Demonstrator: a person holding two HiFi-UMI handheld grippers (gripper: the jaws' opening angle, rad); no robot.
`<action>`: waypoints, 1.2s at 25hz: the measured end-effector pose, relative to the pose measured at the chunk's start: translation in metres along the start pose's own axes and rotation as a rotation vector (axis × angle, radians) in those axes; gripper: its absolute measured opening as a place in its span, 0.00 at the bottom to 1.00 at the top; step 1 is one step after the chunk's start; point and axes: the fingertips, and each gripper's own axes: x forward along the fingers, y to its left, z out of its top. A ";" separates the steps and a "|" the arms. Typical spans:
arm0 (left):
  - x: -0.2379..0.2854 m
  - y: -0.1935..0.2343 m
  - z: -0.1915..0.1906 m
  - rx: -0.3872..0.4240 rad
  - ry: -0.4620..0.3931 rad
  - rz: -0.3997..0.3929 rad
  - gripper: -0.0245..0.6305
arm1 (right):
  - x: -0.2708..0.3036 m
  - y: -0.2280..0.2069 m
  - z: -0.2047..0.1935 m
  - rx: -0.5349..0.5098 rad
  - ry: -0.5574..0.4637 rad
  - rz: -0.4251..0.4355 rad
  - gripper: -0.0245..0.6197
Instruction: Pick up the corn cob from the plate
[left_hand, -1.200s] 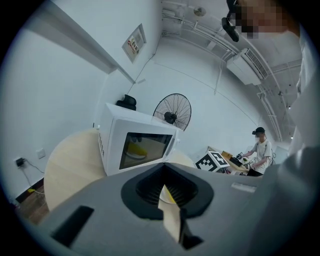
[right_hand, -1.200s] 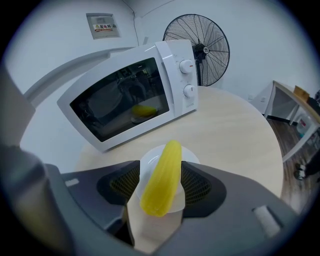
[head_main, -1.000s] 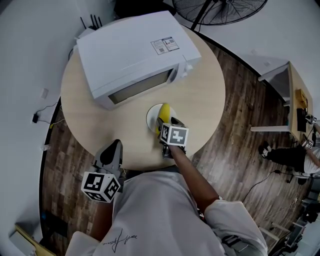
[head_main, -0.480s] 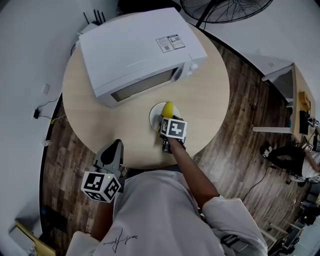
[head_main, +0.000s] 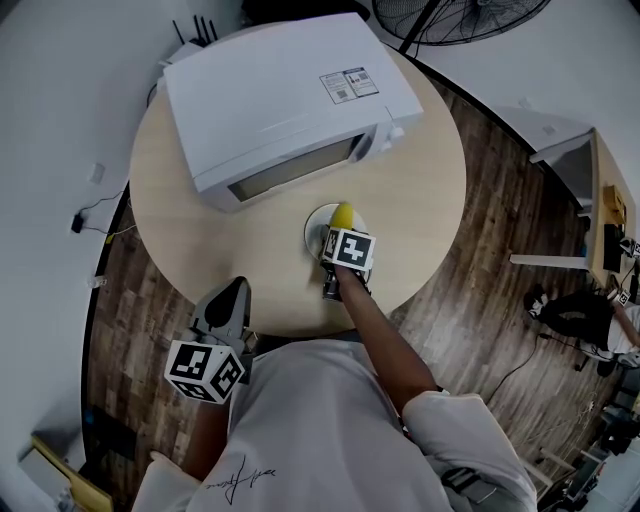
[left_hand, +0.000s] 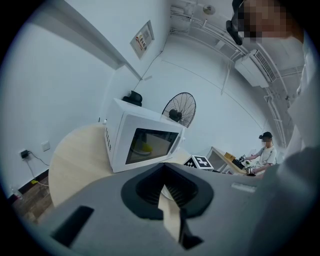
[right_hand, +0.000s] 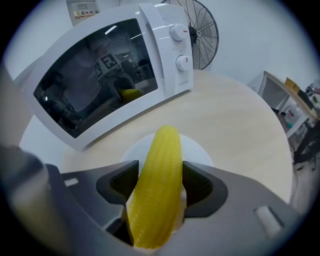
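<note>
The yellow corn cob (right_hand: 157, 185) sits between the jaws of my right gripper (right_hand: 159, 181), which are shut on it, its tip pointing toward the microwave. Under it lies the small white plate (right_hand: 197, 147); whether the cob still touches it I cannot tell. In the head view the cob's tip (head_main: 342, 213) pokes out past the right gripper (head_main: 338, 235) over the plate (head_main: 316, 226). My left gripper (head_main: 228, 302) hangs low at the table's near edge, holding nothing; its jaws stand nearly together in the left gripper view (left_hand: 167, 192).
A white microwave (head_main: 280, 100) with its door closed fills the back of the round wooden table (head_main: 420, 170). A floor fan (head_main: 460, 20) stands behind the table. A desk (head_main: 600, 200) with a seated person (head_main: 580, 310) is at the right.
The right gripper and cob have shifted slightly away from me toward the microwave over the plate. The left gripper has stayed put.
</note>
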 end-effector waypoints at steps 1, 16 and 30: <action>0.000 0.000 0.000 0.000 0.000 0.001 0.04 | 0.000 0.000 0.000 0.000 -0.001 -0.007 0.46; -0.005 -0.002 -0.002 0.003 -0.009 0.001 0.04 | 0.001 -0.003 -0.001 -0.018 0.053 -0.018 0.46; -0.009 -0.011 -0.004 0.013 -0.021 -0.004 0.04 | -0.005 -0.005 -0.004 -0.006 0.068 0.040 0.45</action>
